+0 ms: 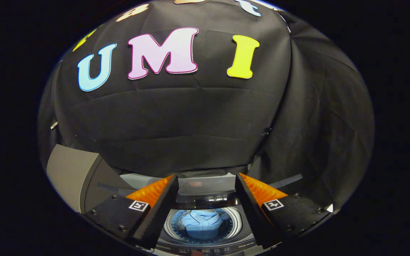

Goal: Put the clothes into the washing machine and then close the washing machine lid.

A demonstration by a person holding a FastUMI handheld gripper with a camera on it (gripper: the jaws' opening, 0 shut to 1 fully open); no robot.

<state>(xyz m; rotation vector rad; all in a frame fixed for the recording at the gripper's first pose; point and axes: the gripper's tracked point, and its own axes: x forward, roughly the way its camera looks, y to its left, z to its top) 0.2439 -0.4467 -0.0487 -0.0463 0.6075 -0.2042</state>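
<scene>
While hovering above the open washing machine (205, 248), hold the gripper (206, 175) steady with its fingers (155, 213) spread wide, clamped on nothing and with bare air between. Down between them, note the blue shirt (202, 222) lying crumpled and collar up inside the drum (236, 224), well below the tips. Count the loading as done, by the look of it, and treat closing the lid as the step in hand. Look for the lid (208, 185) just ahead of the tips: probably the pale grey panel standing up behind the drum mouth, though not sure at this angle. To do it well, reach forward over the drum, catch the panel's top edge with one finger or pinch it lightly between both, then draw it forward and down in an arc rather than pushing flat. Ease it onto the rim instead of letting it drop, and check first for any sleeve or hem over the edge. Expect a smooth, glossy deck around the drum, with a dark control strip along the near side; likely slippery, so avoid dragging across it. Mind the booth wall (176, 124) of black cloth hanging in folds close behind the machine. Mind too the grey slab (69, 170) beyond the left finger, of unclear purpose.
</scene>
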